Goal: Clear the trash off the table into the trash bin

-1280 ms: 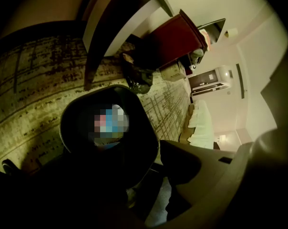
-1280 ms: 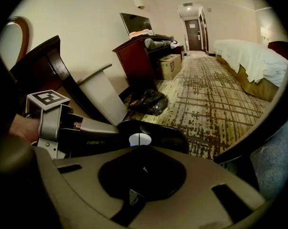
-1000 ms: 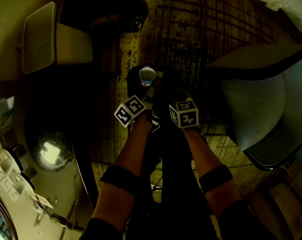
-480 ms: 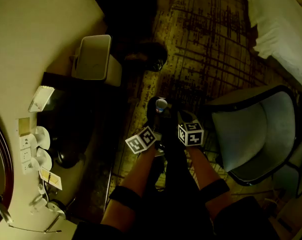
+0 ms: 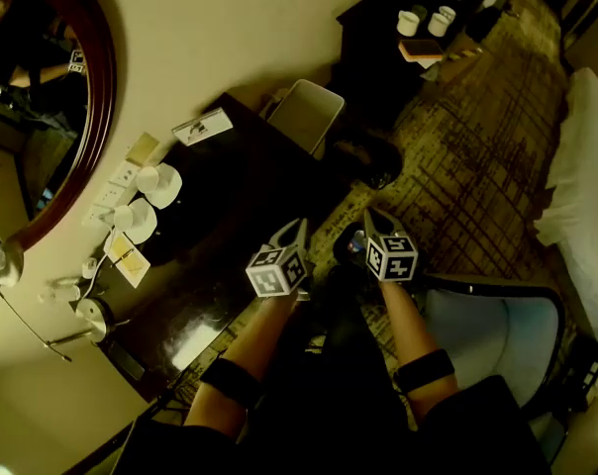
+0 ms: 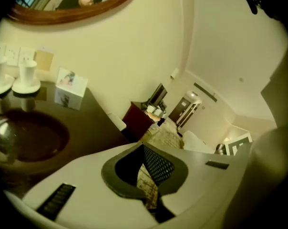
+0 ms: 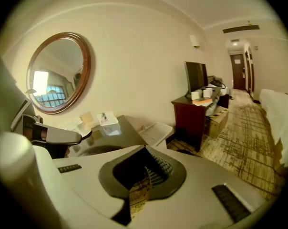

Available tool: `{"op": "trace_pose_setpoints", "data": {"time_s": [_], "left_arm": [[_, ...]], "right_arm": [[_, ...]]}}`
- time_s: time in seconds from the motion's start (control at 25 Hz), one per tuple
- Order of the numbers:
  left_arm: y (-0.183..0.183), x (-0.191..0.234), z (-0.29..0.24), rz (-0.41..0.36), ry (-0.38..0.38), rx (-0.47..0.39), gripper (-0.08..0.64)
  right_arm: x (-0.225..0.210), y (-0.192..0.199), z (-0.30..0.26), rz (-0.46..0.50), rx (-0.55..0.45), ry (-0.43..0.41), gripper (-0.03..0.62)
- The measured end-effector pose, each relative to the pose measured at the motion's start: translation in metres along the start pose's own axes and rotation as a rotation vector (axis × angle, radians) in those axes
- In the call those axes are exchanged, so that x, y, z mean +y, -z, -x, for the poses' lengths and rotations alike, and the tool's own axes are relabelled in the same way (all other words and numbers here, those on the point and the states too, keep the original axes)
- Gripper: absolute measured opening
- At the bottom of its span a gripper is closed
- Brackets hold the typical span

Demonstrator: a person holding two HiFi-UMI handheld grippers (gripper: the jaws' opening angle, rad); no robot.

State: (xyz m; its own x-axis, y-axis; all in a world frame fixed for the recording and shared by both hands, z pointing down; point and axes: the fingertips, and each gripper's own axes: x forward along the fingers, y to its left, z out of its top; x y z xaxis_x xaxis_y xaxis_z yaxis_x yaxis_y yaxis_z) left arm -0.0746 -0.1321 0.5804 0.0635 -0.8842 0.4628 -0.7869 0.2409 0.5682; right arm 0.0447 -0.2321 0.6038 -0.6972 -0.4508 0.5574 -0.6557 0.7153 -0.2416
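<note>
Held left tongs (image 6: 143,149) shut, nothing between | held right tongs (image 7: 145,151) shut, likewise empty | raised both side by side near worktop (image 5: 240,181) edge | found bin (image 5: 304,115) on floor at worktop's far end, ahead of both tongs, well apart

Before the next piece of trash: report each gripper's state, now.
Left gripper: closed, nothing between the jaws.
Right gripper: closed, nothing between the jaws.

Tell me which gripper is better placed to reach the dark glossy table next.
Left. The left gripper hangs by the dark glossy table; the right gripper is farther, over patterned carpet. Both shut, empty.
</note>
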Motion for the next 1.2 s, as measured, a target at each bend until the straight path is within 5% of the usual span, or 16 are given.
{"op": "trace_pose_setpoints", "data": {"time_s": [0.12,0.32,0.6,0.88,1.2], "left_arm": [[-0.035,0.05,0.052,-0.052,-0.11,-0.074,0.003],[-0.061,0.141,0.161,-0.026,-0.347,-0.207,0.003],[-0.053,0.225,0.309,0.047,-0.62,-0.337,0.003],[-0.028,0.247,0.397,0.073,-0.766,-0.382,0.003],[-0.018,0.252,0.425,0.117,-0.776,-0.398,0.003]], "right_arm": [[0.071,-0.031,-0.027,0.091,0.004,-0.131,0.0],[0.207,-0.037,-0.065,0.275,0.058,-0.39,0.0],[0.37,-0.011,-0.064,0.45,0.124,-0.692,0.0],[0.45,0.017,-0.037,0.559,0.151,-0.828,0.0],[0.471,0.021,-0.026,0.642,0.131,-0.835,0.0]]}}
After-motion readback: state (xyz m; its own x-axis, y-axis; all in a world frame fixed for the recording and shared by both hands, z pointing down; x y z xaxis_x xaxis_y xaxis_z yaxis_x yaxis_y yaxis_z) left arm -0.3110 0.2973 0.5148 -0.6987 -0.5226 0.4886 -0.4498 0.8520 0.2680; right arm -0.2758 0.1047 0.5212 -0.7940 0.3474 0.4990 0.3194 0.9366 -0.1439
